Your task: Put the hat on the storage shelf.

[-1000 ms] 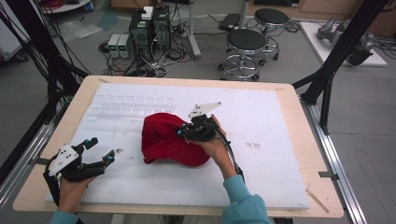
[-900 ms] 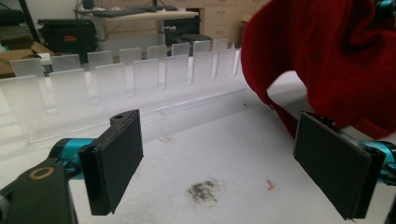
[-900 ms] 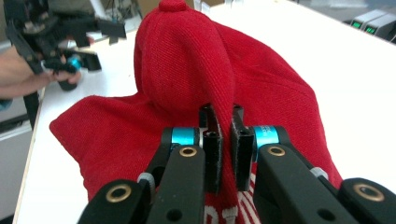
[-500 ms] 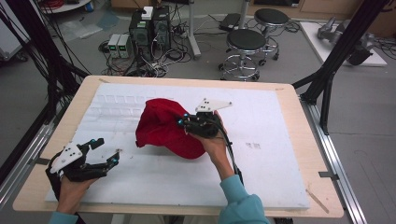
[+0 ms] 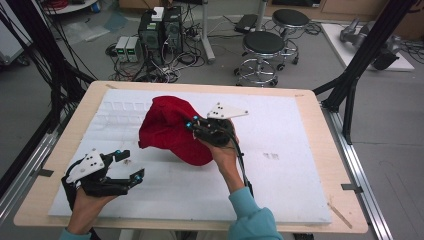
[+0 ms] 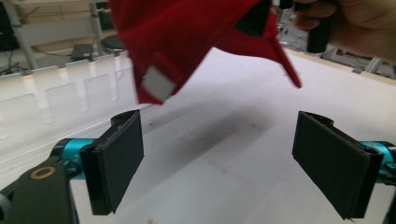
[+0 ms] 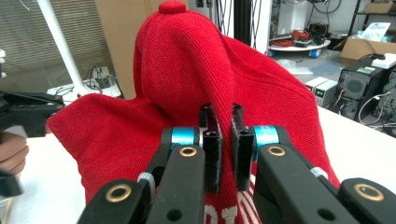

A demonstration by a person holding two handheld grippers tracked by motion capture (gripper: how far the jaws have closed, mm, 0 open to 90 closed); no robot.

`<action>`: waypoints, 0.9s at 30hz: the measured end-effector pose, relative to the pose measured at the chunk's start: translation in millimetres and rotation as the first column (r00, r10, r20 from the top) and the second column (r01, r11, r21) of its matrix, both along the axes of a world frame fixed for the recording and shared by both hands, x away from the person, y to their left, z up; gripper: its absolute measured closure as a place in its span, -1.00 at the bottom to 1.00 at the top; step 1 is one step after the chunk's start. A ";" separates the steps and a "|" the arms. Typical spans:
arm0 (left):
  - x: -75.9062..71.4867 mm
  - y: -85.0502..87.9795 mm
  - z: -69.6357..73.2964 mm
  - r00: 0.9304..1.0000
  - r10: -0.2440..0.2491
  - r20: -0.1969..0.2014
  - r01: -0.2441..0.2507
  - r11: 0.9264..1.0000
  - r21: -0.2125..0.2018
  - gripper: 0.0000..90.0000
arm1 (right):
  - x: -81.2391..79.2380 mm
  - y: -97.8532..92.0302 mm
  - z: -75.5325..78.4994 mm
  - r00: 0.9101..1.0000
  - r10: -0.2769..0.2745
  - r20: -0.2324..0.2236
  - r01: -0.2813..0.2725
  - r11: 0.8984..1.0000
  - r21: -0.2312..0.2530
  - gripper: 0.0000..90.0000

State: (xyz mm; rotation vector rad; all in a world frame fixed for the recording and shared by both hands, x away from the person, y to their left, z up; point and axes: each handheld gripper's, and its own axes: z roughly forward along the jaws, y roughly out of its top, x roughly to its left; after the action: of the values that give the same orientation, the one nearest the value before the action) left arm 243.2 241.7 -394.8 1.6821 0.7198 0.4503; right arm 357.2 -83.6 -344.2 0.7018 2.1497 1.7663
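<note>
1. Two handheld grippers are seen over a white foam board point(image 5: 300, 165) laid on a wooden table point(image 5: 320, 125).
2. A red cap point(image 5: 167, 127) is pinched by the right gripper point(image 5: 192, 125); in the right gripper view its jaws are pressed nearly together on a fold of the cap's fabric point(image 7: 224, 93), and the crown with its top button point(image 7: 172, 6) is seen rising just beyond the jaws.
3. The cap is held raised, with its lower edge near the board; whether it touches cannot be told.
4. The left gripper point(image 5: 131, 165) is held with its jaws spread wide and nothing between them.
5. In the left gripper view, the cap point(image 6: 196, 42) is seen hanging ahead of and above the left gripper's jaws, apart from both pads, with its brim point(image 6: 280, 56) toward the right-hand pad point(image 6: 331, 163).
6. The right hand point(image 6: 359, 23) is seen at the upper right of that view.
</note>
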 end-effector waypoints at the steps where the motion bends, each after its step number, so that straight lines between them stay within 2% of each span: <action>1: -0.9 -3.3 1.1 1.000 -0.013 -0.007 0.012 1.000 -0.009 -0.59 | -0.7 1.0 0.4 1.000 -0.002 -0.004 0.002 1.000 -0.002 0.92; 4: -2.4 -14.6 3.1 0.998 -0.050 -0.025 0.049 0.999 -0.005 -0.52 | -1.1 4.2 0.9 1.000 -0.001 0.002 0.001 1.000 -0.004 0.92; 8: -0.2 -29.1 1.5 0.993 -0.099 -0.062 0.097 0.995 -0.028 -0.48 | -2.1 7.7 1.6 1.000 -0.001 0.005 0.001 1.000 -0.002 0.92; 11: 3.8 -40.6 -1.5 0.991 -0.111 -0.079 0.109 0.993 -0.036 -0.46 | -2.8 10.6 2.3 1.000 0.006 0.009 -0.006 1.000 0.002 0.92; 15: 9.7 -53.4 -3.6 0.991 -0.101 -0.093 0.095 0.993 -0.064 -0.43 | -4.7 13.9 3.4 1.000 0.017 0.016 -0.017 1.000 0.000 0.92; 19: 14.1 -67.0 -4.8 0.989 -0.096 -0.110 0.084 0.990 -0.114 -0.36 | -5.6 15.5 3.7 1.000 0.019 0.016 -0.019 1.000 0.003 0.92; 22: 16.8 -76.7 -6.2 0.989 -0.096 -0.116 0.082 0.989 -0.123 -0.27 | -6.4 16.3 4.0 1.000 0.024 0.020 -0.024 1.000 0.001 0.92; 27: 20.2 -84.5 -6.3 0.987 -0.095 -0.131 0.073 0.984 -0.165 -0.14 | -8.7 17.2 5.3 0.999 0.036 0.024 -0.036 0.999 0.007 0.92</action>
State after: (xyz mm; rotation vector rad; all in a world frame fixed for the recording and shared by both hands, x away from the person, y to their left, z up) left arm 263.4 157.1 -401.1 1.5963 0.7625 0.2120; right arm 348.5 -66.5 -338.9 0.6443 2.1537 1.7928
